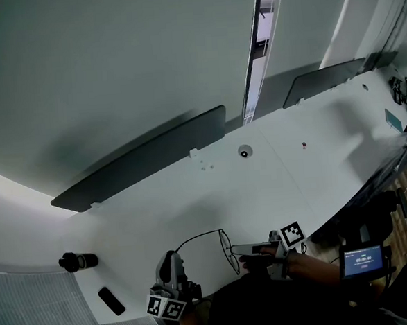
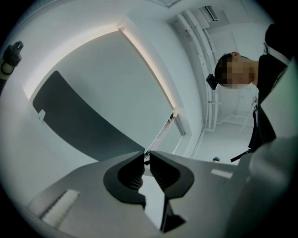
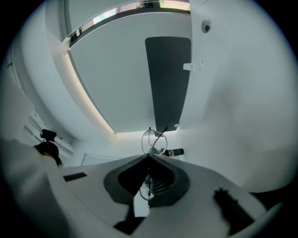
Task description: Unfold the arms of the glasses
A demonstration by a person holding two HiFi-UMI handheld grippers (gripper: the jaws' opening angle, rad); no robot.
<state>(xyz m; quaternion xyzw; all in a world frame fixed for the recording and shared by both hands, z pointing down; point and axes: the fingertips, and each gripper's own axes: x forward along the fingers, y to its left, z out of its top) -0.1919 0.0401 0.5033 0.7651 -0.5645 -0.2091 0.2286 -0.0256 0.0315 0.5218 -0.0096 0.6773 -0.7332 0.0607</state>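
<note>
Thin black wire-rimmed glasses (image 1: pixel 226 251) hang over the white desk's (image 1: pixel 274 181) near edge, between my two grippers. One arm (image 1: pixel 195 237) is swung out and arcs left to my left gripper (image 1: pixel 174 255). In the left gripper view the jaws of the left gripper (image 2: pixel 145 158) stand almost together, pinching a small dark tip of that arm. My right gripper (image 1: pixel 240 250) is shut on the frame. In the right gripper view one round lens (image 3: pixel 153 141) shows beyond the tips of the right gripper (image 3: pixel 149 157), and part of the frame runs back between the pads.
A black cylinder (image 1: pixel 78 261) and a flat black bar (image 1: pixel 111 301) lie on the desk at the left. Dark divider panels (image 1: pixel 148 159) stand along the far edge, with a round cable port (image 1: pixel 244 151) beyond. A device with a lit screen (image 1: pixel 363 259) sits at the lower right.
</note>
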